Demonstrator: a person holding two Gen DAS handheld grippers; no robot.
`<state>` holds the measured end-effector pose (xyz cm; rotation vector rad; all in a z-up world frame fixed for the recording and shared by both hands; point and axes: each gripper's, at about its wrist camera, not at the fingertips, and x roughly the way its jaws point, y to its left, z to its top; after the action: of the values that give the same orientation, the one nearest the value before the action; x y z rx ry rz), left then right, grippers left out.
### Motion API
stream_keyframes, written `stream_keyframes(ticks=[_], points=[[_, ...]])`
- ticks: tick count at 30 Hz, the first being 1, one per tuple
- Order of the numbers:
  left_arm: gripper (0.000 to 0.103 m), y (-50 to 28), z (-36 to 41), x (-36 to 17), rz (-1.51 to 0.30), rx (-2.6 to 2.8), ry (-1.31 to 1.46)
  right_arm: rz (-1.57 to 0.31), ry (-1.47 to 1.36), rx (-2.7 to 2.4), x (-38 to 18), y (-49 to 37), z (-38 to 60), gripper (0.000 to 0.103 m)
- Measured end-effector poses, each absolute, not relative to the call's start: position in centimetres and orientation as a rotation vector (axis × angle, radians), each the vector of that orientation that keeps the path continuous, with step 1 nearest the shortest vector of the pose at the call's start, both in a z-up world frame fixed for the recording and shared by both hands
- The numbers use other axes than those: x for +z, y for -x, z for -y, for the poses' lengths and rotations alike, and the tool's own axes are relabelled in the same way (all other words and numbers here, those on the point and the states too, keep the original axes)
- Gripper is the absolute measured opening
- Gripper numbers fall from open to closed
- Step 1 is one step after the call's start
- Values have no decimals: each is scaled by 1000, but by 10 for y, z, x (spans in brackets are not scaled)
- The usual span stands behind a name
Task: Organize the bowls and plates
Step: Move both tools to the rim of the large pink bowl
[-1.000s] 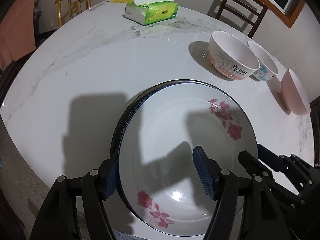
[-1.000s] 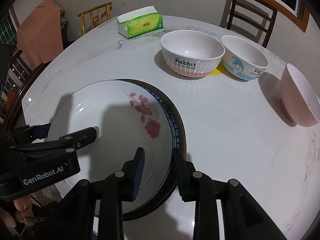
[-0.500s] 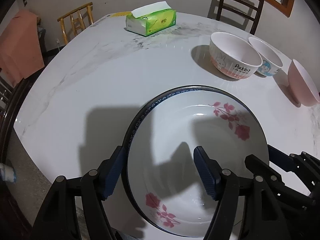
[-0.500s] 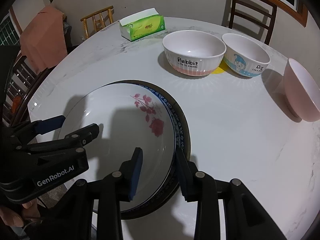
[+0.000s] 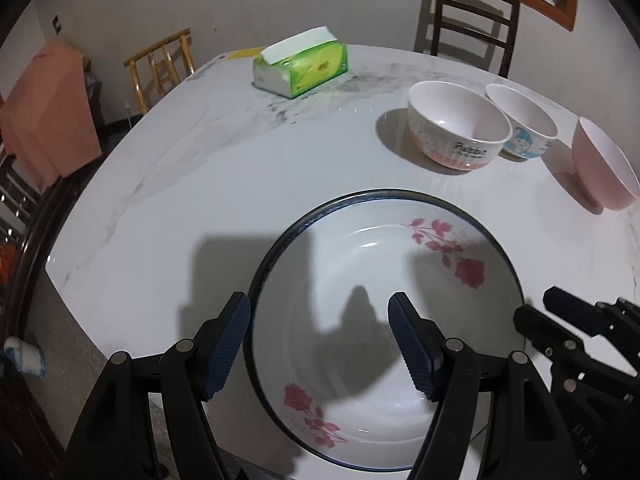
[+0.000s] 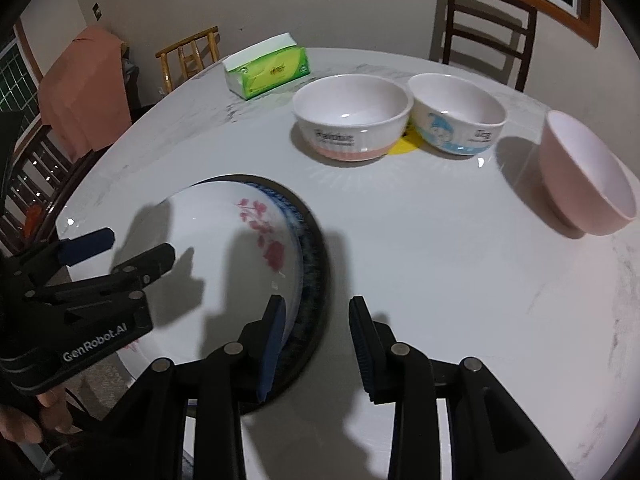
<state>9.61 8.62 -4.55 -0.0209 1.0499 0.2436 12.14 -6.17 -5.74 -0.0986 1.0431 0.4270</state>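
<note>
A white rose-patterned plate point(image 5: 384, 308) lies stacked on a dark blue-rimmed plate point(image 6: 312, 256) at the near table edge; it also shows in the right wrist view point(image 6: 224, 248). My left gripper point(image 5: 320, 344) is open, its jaws standing on either side of the stack's left rim, and it also shows in the right wrist view point(image 6: 120, 248). My right gripper point(image 6: 316, 340) is open over the stack's right rim; it also shows in the left wrist view point(image 5: 560, 316). A "Rabbit" bowl point(image 6: 352, 116), a blue cartoon bowl point(image 6: 456, 114) and a pink bowl point(image 6: 584, 172) stand behind.
A green tissue box point(image 5: 302, 66) sits at the far side of the round marble table point(image 5: 200, 168). Wooden chairs point(image 6: 484, 28) stand around it, one draped with an orange cloth point(image 6: 84, 88). A yellow mat point(image 6: 404, 146) lies between two bowls.
Both grippers have pulled back and up from the plates. The right gripper's jaws have widened. The white plate now sits more centred on the dark plate.
</note>
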Motion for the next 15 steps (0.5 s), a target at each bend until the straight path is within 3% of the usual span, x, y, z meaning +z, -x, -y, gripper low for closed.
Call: stream_keyframes(ticks=[15], points=[[69,-120,-5,-37,-1064,39,-57,-1048,-20,197,-53,-128,209,34]])
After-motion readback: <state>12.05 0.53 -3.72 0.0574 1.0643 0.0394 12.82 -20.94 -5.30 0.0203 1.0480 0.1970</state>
